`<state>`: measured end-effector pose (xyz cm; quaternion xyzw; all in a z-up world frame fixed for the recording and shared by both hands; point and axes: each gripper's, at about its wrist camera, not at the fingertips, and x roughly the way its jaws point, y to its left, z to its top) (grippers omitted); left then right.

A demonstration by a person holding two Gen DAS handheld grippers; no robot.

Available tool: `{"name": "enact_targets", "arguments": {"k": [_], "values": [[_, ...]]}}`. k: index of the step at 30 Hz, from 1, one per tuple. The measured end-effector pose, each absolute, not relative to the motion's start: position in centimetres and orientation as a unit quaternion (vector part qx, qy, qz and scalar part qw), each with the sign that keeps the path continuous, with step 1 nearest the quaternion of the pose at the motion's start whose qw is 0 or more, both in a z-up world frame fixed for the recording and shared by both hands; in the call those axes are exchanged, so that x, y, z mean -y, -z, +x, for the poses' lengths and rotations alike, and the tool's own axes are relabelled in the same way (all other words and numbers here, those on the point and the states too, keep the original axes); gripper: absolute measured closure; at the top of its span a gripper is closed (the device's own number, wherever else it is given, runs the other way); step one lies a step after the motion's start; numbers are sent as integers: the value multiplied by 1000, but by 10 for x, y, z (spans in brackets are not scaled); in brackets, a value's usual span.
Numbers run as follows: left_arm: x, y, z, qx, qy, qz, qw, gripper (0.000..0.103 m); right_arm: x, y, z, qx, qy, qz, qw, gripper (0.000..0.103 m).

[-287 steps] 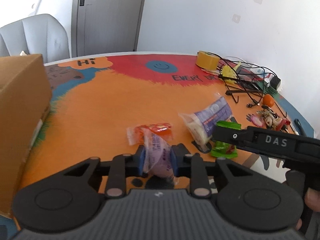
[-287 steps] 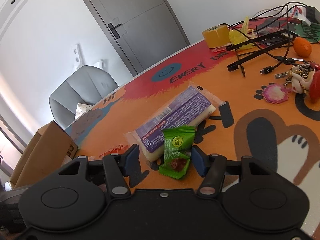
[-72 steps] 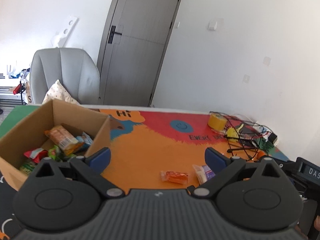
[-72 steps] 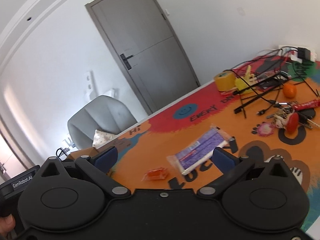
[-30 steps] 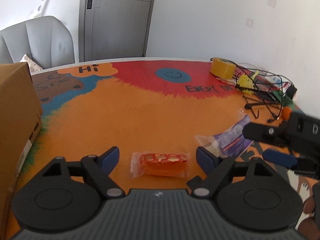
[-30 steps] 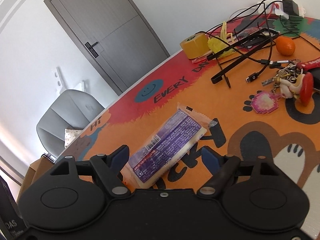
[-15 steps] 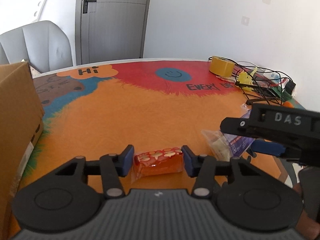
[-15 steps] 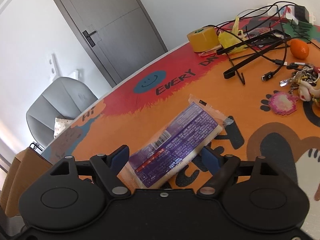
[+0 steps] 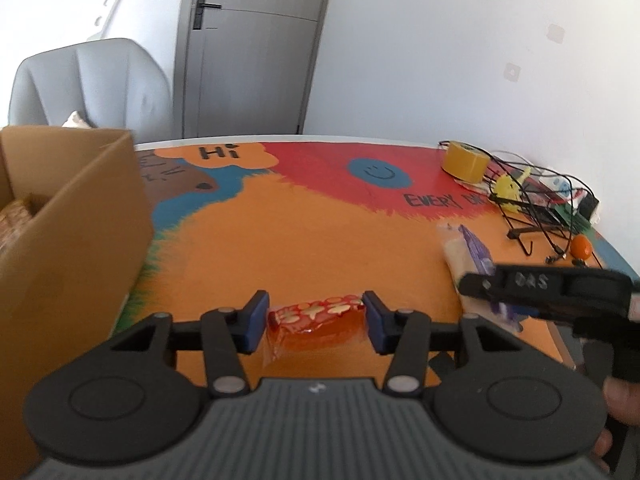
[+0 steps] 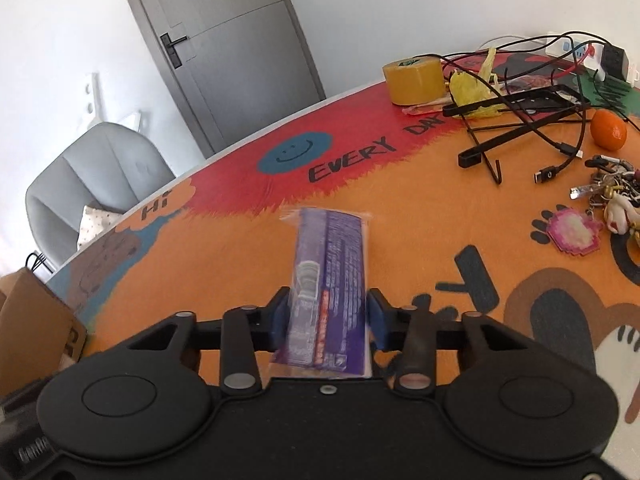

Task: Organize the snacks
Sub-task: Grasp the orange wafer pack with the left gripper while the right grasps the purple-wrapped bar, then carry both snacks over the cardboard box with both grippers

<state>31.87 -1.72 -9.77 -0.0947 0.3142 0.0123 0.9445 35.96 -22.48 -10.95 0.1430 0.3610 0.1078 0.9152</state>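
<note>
My left gripper (image 9: 315, 318) is shut on an orange snack packet (image 9: 316, 311), its blue pads pressing both ends just above the orange table mat (image 9: 300, 240). My right gripper (image 10: 328, 312) has its jaws closing on a long purple snack packet (image 10: 332, 256), which stands on edge between the pads and points forward. From the left wrist, that gripper (image 9: 480, 284) shows side-on at the right with the purple packet (image 9: 466, 252) sticking out of it. An open cardboard box (image 9: 80, 220) stands at the left and holds some snacks, mostly hidden; its corner (image 10: 24, 320) shows in the right wrist view.
At the far right lie a yellow tape roll (image 10: 414, 78), tangled black cables (image 10: 520, 116), an orange fruit (image 10: 608, 130) and a bunch of keys with charms (image 10: 600, 204). A grey chair (image 9: 92, 88) and a grey door (image 9: 252, 48) stand behind the table.
My left gripper has shut on the orange packet and lifted it slightly. The right jaws have closed in on the purple packet, which has swung from lying slantwise to pointing straight ahead.
</note>
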Motion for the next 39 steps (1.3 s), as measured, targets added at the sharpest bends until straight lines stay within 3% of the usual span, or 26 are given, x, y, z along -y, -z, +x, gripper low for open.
{"name": "enact_targets", "arguments": {"k": [11, 18, 39], "values": [[6, 92, 294, -306, -25, -109, 946, 54, 221, 106, 329, -370, -152, 96, 912, 65], [0, 74, 273, -286, -29, -109, 952, 54, 229, 104, 313, -365, -171, 145, 904, 71], [-30, 15, 227, -220, -39, -112, 968, 54, 204, 45, 284, -293, -245, 174, 908, 71]]}}
